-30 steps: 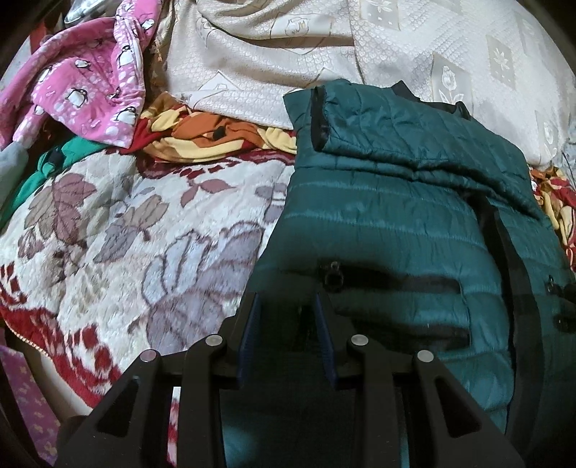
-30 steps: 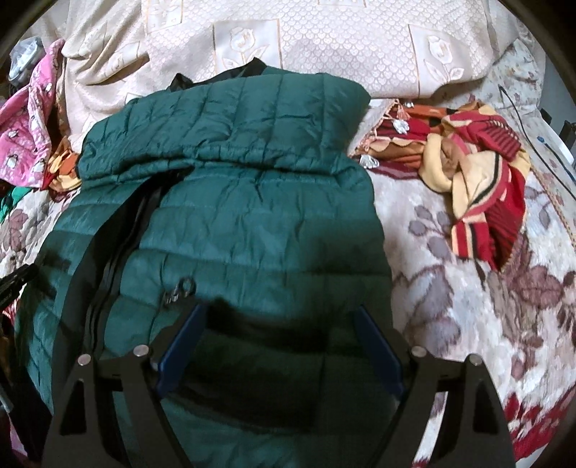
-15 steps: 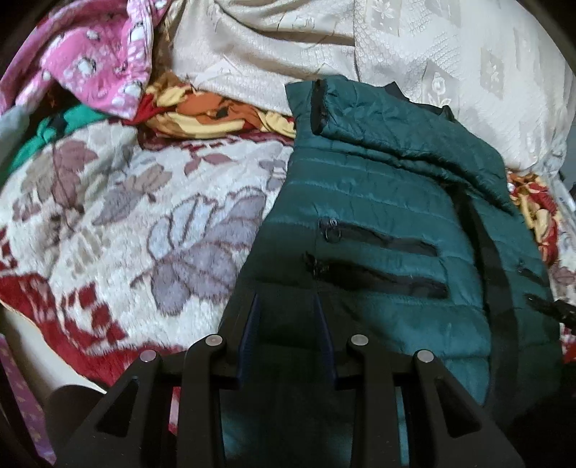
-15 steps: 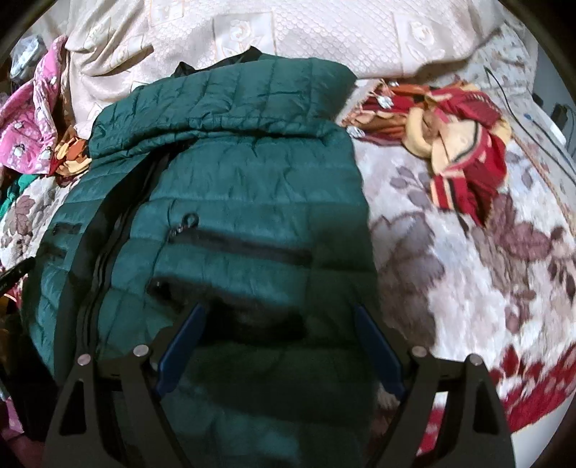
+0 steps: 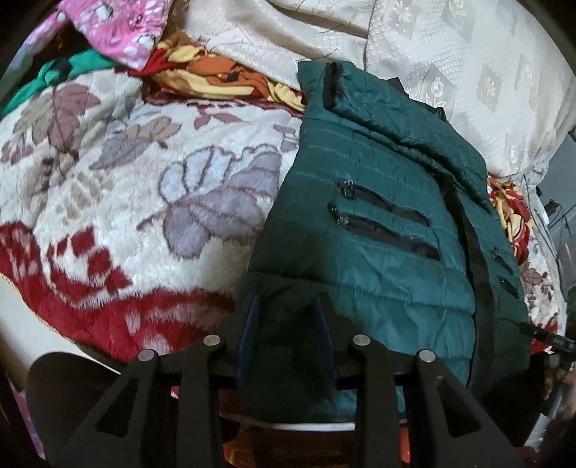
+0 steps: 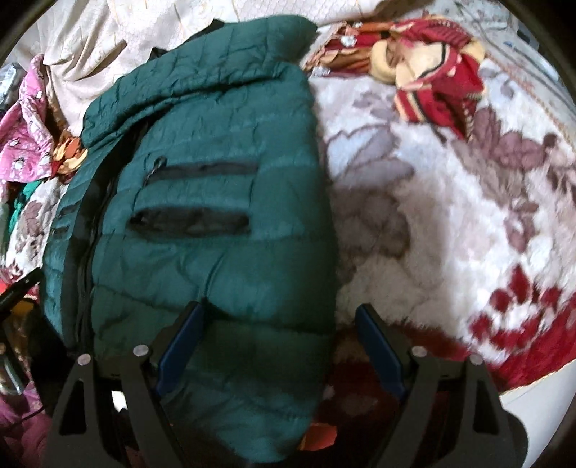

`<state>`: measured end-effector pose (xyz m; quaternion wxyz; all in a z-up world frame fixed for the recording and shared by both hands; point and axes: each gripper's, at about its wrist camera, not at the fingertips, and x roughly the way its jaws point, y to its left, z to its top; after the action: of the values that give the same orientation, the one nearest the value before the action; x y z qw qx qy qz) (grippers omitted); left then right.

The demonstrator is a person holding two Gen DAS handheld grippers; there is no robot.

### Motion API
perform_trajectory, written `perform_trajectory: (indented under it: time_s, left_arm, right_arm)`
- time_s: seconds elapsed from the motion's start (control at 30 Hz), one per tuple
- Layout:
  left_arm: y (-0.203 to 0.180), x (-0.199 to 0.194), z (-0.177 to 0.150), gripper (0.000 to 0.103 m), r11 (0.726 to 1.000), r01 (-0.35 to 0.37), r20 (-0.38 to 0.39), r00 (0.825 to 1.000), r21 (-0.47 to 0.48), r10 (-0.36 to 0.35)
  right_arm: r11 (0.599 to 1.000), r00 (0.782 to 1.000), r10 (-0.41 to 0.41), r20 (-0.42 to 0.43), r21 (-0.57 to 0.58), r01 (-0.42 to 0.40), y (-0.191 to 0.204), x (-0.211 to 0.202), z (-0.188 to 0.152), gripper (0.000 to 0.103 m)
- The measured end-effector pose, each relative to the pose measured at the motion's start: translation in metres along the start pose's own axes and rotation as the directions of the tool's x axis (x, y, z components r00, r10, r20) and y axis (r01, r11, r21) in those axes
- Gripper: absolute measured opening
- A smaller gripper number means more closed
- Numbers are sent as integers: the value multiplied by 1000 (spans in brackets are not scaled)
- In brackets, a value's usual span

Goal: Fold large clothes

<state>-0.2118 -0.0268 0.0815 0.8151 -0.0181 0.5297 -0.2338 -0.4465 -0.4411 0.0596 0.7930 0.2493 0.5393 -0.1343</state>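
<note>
Jacket (image 5: 378, 216) hem between left gripper (image 5: 288, 306) fingers (image 5: 248, 331).

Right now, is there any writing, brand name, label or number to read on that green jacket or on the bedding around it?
None can be read.
Dark green quilted puffer jacket: only black zips, no legible label.
Cream plush blanket with grey leaves and red border: pattern only.
Pink printed garment: small figures, blurred, no letters.

Bedroom: blanket-covered bed (image 5: 108, 201), pillow (image 5: 468, 72)
</note>
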Motion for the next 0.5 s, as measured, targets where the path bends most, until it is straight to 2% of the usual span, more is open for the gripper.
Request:
perform_trajectory:
  time_s: [0.13,0.27,0.4,0.5]
  left_arm:
    - [9,4,-7,40,999,17,-34,999,-32,-18]
    - [12,9,-12,44,998,45,-50,998,-51,-48]
    - [2,12,-15,47,999,16,-49,999,-36,-18]
    - [-5,13,-16,50,1000,-9,-50,999,19,10]
  right_arm:
    - [998,997,55,-47,-15,-56,5,4,-11,88]
    - [996,995,68,-73,-60,-73,17,6,-18,88]
    - [992,994,56,-89,-105,-65,25,11,-23,89]
    - [988,992,63,-110,-134,-77,29,11,-26,89]
